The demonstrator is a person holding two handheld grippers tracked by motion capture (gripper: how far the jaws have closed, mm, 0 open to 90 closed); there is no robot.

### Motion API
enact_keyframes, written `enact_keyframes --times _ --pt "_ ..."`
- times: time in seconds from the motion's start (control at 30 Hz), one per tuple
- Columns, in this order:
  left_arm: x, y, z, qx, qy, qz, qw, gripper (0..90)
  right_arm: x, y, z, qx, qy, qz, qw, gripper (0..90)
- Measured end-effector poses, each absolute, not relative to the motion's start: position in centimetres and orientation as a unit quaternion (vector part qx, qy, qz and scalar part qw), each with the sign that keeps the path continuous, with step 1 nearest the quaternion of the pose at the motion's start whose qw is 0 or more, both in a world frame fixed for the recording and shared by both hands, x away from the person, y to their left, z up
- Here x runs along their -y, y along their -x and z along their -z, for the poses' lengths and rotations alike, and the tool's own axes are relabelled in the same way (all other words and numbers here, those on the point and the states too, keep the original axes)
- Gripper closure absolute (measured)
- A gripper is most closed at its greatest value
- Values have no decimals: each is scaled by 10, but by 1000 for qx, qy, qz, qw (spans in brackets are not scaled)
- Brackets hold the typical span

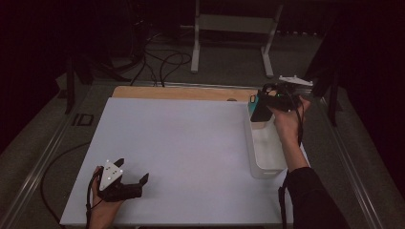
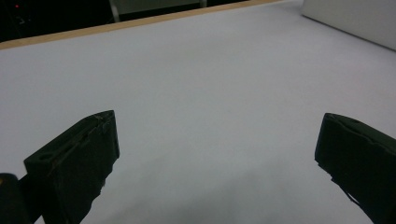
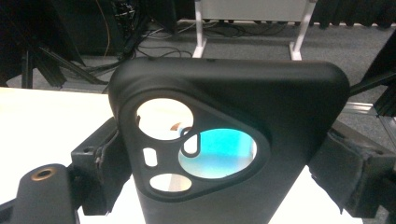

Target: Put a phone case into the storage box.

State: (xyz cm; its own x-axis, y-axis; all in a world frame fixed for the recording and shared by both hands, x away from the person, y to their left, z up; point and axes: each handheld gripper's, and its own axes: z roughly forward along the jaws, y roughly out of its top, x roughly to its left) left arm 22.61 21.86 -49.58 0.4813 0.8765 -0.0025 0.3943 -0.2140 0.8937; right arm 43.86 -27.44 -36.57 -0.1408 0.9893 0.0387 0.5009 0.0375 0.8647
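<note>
High view: right gripper (image 1: 261, 106) clamps black phone case (image 3: 224, 140) above white bin (image 1: 265, 164); lower squarely inside before release. Left gripper (image 1: 131, 179) idle, jaws wide.

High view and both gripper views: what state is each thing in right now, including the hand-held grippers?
Left hand-held gripper: jaws wide open, nothing between them, low over the white table.
Right hand-held gripper: shut on the phone case, held above the bin's far end.
Phone case: black, upright between the jaws, lifted, camera cutouts facing the right gripper view.
White bin: upright at the table's right edge; contents cannot be told.
</note>
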Motion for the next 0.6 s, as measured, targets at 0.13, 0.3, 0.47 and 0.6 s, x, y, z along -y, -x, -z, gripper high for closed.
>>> enact_keyframes --times 0.13,0.3,0.47,0.6 --pt "-219 -226 496 -434 -732 -267 453 3 274 -440 370 -652 -574 -381 317 138" --pt "-219 -226 496 -434 -731 -267 453 3 272 -441 373 -656 -574 -374 317 137" --pt "-219 -226 495 -435 -730 -267 454 3 270 -443 378 -660 -573 -368 318 137" --pt "-220 -226 495 -435 -729 -268 455 3 268 -445 382 -663 -572 -364 318 137"
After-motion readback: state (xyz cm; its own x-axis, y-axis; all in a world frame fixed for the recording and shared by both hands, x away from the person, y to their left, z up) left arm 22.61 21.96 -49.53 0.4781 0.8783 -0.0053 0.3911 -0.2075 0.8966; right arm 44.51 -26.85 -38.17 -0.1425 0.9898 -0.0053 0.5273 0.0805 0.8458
